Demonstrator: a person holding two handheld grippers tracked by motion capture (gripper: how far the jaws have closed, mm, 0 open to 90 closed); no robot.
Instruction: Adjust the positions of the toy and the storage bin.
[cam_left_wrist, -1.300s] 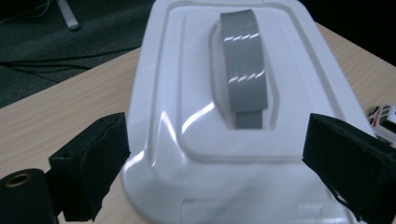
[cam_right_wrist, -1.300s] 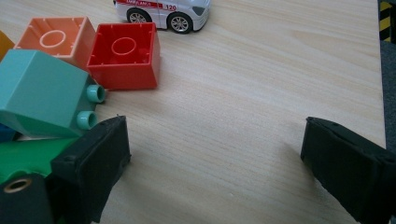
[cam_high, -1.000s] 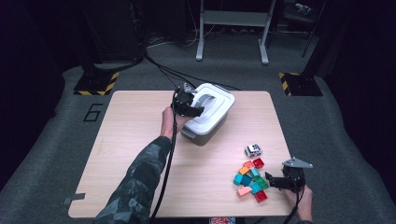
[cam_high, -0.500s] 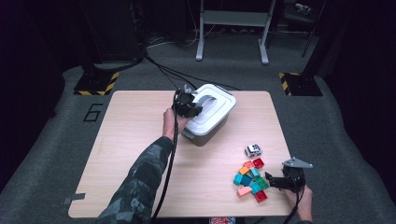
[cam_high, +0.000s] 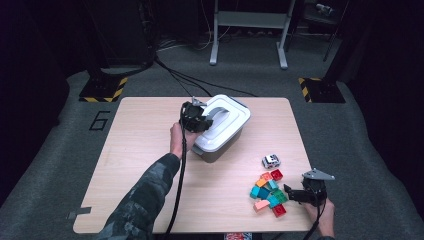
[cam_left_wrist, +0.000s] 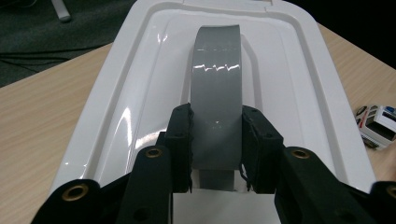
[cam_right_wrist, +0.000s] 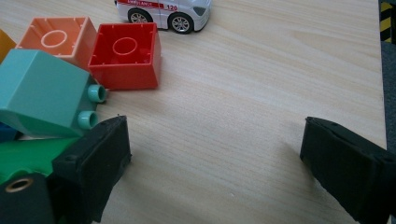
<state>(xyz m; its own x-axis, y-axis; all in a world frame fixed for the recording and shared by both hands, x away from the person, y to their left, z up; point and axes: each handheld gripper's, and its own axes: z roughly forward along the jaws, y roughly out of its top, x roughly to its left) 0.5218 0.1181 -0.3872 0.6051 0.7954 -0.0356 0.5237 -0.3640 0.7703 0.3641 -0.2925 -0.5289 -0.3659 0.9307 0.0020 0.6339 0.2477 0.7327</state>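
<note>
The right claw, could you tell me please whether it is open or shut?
Open. In the right gripper view the right claw has its two black jaws far apart with bare table between them, beside the toy blocks.

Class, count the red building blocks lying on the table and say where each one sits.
2. One red block sits at the pile's far edge, nearest the toy car; the other lies at the near edge, beside the right gripper. More may be hidden.

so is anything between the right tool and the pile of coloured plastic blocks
Nothing visible. The open right tool sits right beside the pile of coloured plastic blocks, one jaw already against the green block. The wooden table between its jaws is bare.
</note>
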